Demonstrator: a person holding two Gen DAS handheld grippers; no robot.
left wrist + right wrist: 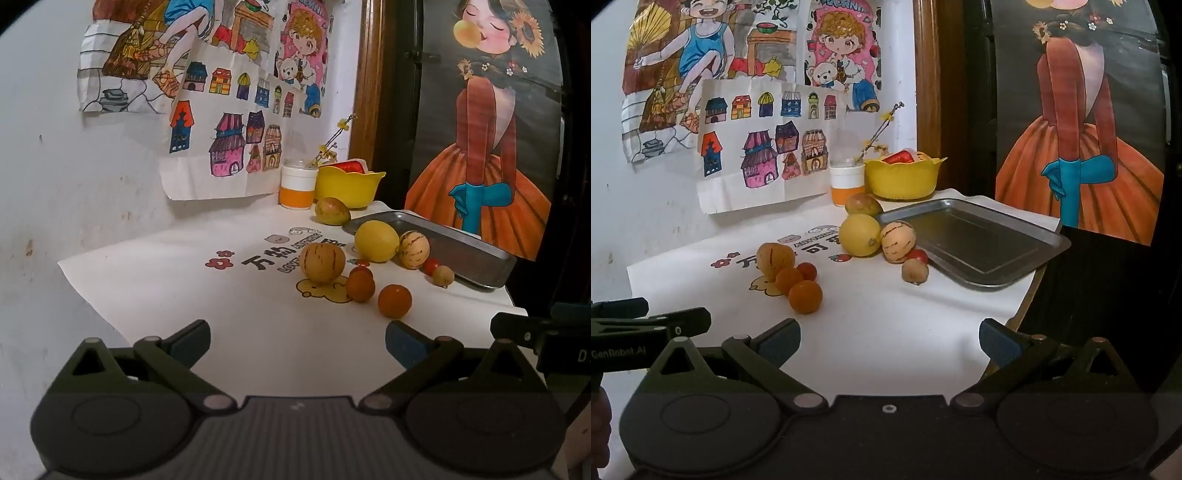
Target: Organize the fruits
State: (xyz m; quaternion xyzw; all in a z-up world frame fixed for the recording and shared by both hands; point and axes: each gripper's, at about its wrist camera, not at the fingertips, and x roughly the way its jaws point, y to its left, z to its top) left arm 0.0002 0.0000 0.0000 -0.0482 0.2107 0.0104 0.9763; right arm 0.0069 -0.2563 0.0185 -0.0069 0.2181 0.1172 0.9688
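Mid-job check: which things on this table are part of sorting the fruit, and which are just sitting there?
Job: loose fruits such as the lemon, striped melon, orange; metal tray, empty.

Bystanders: yellow bowl, white-orange jar, wall drawings.

Metal tray (975, 243) shows a dull brushed grey, rim catching a soft sheen. The counter (886, 314) wears matt white paper, smooth and printed. Yellow bowl (903, 177) looks like glossy plastic. Two oranges (394, 301) are finely pitted, faintly shiny; the lemon (860, 235) is smooth and waxy. Wall drawings (225, 122) are creased paper. Wood frame (927, 92) is varnished. Both claws are matt dark plastic with blue pads (781, 341).
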